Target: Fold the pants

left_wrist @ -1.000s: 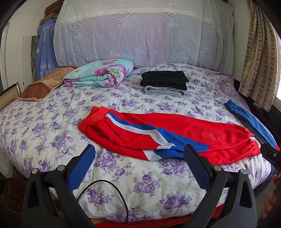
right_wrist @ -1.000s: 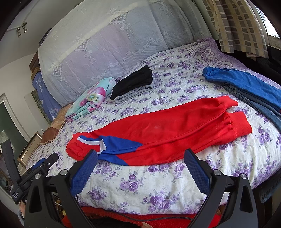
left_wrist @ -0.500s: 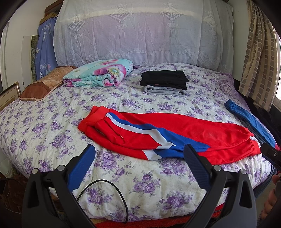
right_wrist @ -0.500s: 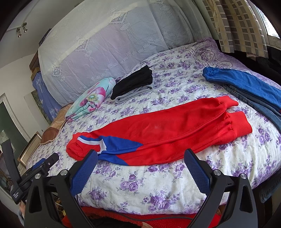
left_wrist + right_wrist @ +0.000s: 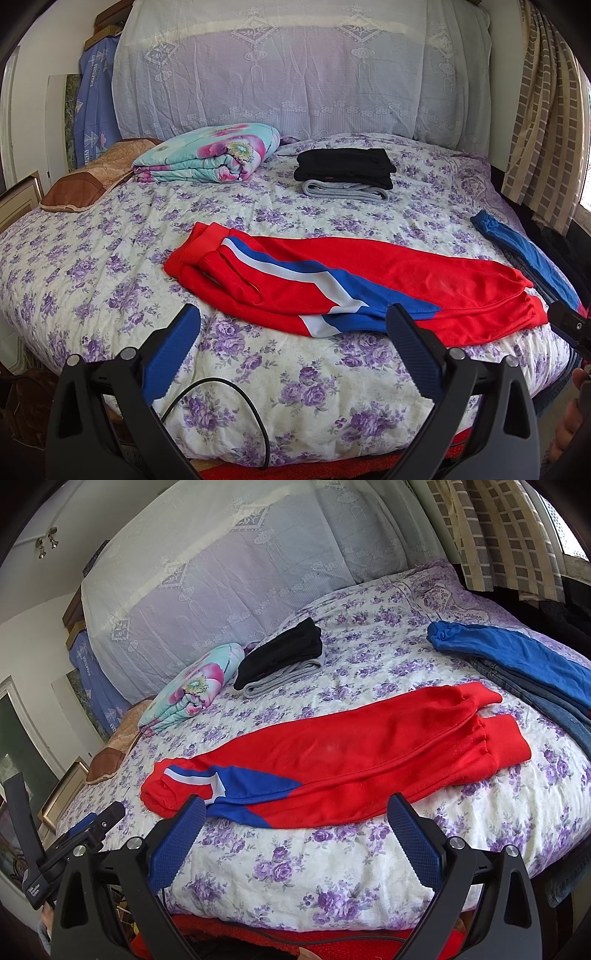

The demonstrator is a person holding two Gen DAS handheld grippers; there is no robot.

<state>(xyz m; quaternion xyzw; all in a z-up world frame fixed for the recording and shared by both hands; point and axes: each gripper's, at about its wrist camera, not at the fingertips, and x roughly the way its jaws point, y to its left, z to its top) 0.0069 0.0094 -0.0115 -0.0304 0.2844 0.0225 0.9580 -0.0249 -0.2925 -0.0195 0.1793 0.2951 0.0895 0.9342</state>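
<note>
Red track pants (image 5: 369,284) with a blue and white stripe lie lengthwise across the near part of the flowered bed, one leg laid over the other, waistband at the left and cuffs at the right. The right wrist view shows the same pants (image 5: 351,753) with the cuffs toward the right. My left gripper (image 5: 291,332) hovers open above the bed's front edge, short of the pants' striped middle. My right gripper (image 5: 295,823) is open too, just in front of the pants' near hem. Neither touches the cloth.
A folded black and grey stack (image 5: 345,173) and a folded floral quilt (image 5: 207,158) sit at the back. A brown pillow (image 5: 92,177) lies far left. Blue clothes and jeans (image 5: 535,672) lie at the bed's right edge. A black cable (image 5: 221,402) crosses the front edge.
</note>
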